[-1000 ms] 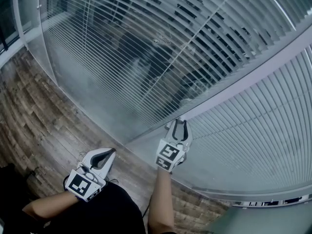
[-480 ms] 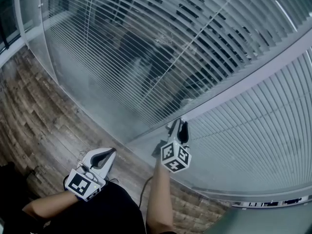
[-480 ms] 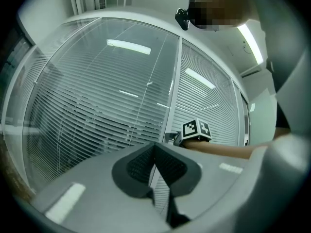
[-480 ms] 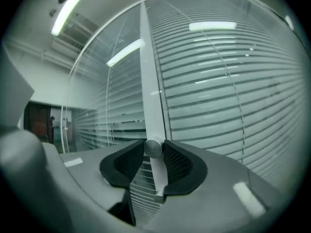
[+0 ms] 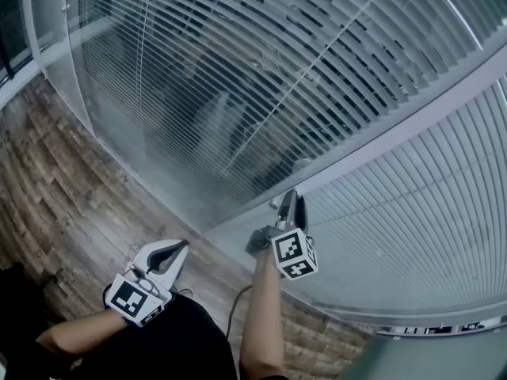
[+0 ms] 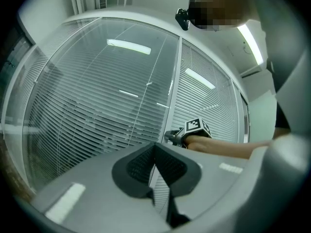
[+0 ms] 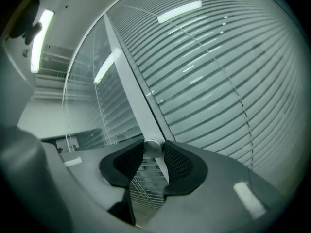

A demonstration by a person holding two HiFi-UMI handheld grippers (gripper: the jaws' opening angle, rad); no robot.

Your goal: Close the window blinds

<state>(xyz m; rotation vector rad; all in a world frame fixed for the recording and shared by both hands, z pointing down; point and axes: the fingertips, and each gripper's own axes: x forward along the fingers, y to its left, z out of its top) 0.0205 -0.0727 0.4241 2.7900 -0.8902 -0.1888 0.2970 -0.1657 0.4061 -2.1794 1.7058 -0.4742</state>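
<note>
Dim, fisheye-warped views, ceiling-light glare

Wood-plank floor (image 5: 47, 188) brown, mottled, running along the foot of the glazing; pale grey frame post (image 5: 420, 125) set between two glass panels (image 5: 119, 125), crossing the head view diagonally; ceiling strip light (image 6: 251, 43) lit.

The blinds (image 5: 238, 77) run past the head view's top edge; there the right gripper (image 5: 291, 198) hides the knob (image 7: 151, 148).
</note>
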